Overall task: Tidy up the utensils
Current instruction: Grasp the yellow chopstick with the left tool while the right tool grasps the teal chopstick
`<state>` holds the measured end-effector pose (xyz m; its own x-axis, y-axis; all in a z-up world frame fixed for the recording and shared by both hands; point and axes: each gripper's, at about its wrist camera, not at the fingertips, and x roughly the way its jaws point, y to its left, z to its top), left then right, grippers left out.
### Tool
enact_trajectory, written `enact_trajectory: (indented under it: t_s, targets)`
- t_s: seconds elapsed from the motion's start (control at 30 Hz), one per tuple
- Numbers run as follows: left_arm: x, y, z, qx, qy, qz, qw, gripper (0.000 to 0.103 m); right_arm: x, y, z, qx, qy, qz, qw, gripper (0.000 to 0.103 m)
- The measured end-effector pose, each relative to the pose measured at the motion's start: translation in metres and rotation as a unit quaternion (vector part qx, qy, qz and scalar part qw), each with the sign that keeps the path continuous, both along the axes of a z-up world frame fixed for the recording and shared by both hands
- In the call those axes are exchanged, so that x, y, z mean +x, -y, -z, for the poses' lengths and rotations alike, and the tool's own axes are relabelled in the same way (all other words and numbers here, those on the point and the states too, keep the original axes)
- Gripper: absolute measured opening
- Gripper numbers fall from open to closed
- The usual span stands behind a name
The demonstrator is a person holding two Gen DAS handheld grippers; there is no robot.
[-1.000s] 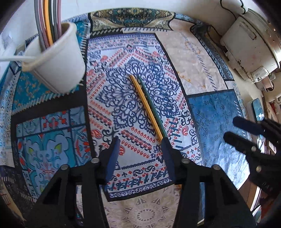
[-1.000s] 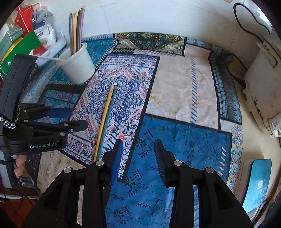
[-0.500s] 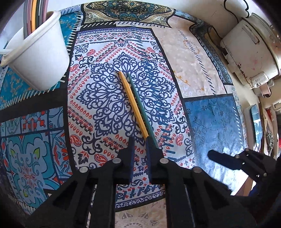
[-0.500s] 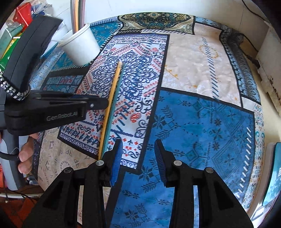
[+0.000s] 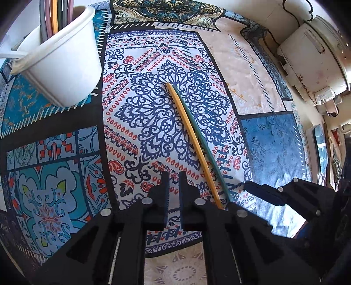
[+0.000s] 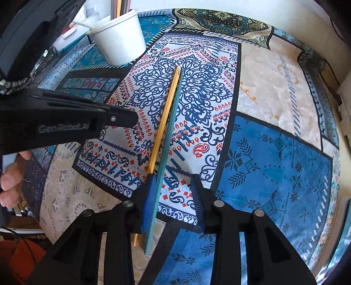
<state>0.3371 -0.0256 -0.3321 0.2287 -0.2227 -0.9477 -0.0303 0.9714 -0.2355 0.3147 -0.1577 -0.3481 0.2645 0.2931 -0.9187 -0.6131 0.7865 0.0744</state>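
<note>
Starting at my far left, the white plastic cup (image 5: pixel 63 65) stands on the patterned tablecloth (image 5: pixel 54 175) with several long coloured sticks (image 5: pixel 54 19) already upright in it, so I judge part of the sorting to be done. A thin white stick (image 5: pixel 8 54) rests across its rim.

My left gripper (image 5: pixel 173 193) has its jaws nearly pressed together with nothing between them; only cloth shows in the narrow gap. It hangs just left of the two sticks that lie flat on the cloth, and it holds neither of them.

Those two are what is left as far as I can see: a yellow stick (image 5: pixel 188 136) and a teal stick (image 5: pixel 197 136), lying side by side and touching along most of their length, with their far ends pointing toward the middle of the blue-and-white panel, well apart from the cup.

On the right, my right gripper (image 6: pixel 173 197) straddles the near end of the teal stick. Its jaws have just been closing, yet a clear gap remains: the stick lies against the left pad while the right pad stands off it, so the pinch is not made. The yellow stick passes just outside the left finger.

I reckon both of these sticks have yet to reach the cup.
</note>
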Motion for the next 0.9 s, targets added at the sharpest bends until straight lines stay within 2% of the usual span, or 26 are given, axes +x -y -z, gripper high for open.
enact_trajectory:
  t_s: [0.03, 0.1, 0.2, 0.37, 0.53, 0.67, 0.77, 0.9]
  targets:
    - [0.000, 0.001, 0.000, -0.003, -0.001, 0.002, 1.0000, 0.009, 0.000, 0.001, 0.000, -0.008, 0.007, 0.003, 1.000, 0.014]
    - [0.001, 0.005, -0.001, -0.010, -0.002, 0.005, 0.9999, 0.012, 0.004, 0.004, 0.000, -0.009, 0.008, 0.009, 1.000, 0.007]
    - [0.005, 0.015, -0.002, -0.017, -0.002, 0.014, 0.9998, 0.013, 0.008, 0.017, 0.001, 0.000, 0.001, 0.027, 1.000, 0.006]
    - [0.009, 0.034, 0.003, -0.002, -0.005, 0.040, 0.9992, 0.013, 0.015, 0.039, 0.001, 0.013, -0.013, 0.064, 0.998, 0.006]
    - [0.008, 0.050, 0.003, 0.041, 0.022, 0.077, 0.9960, 0.013, 0.018, 0.060, 0.000, 0.024, -0.026, 0.089, 0.995, 0.006]
    - [0.008, 0.048, 0.004, 0.056, 0.030, 0.092, 0.9937, 0.010, 0.020, 0.071, 0.000, 0.038, -0.044, 0.101, 0.993, 0.006]
    - [0.005, 0.040, 0.004, 0.085, 0.031, 0.101, 0.9908, 0.007, 0.021, 0.075, -0.002, 0.035, -0.043, 0.103, 0.993, 0.006]
    - [0.002, 0.018, 0.002, 0.105, 0.019, 0.102, 0.9891, 0.006, 0.023, 0.075, -0.004, 0.026, -0.041, 0.093, 0.994, 0.006]
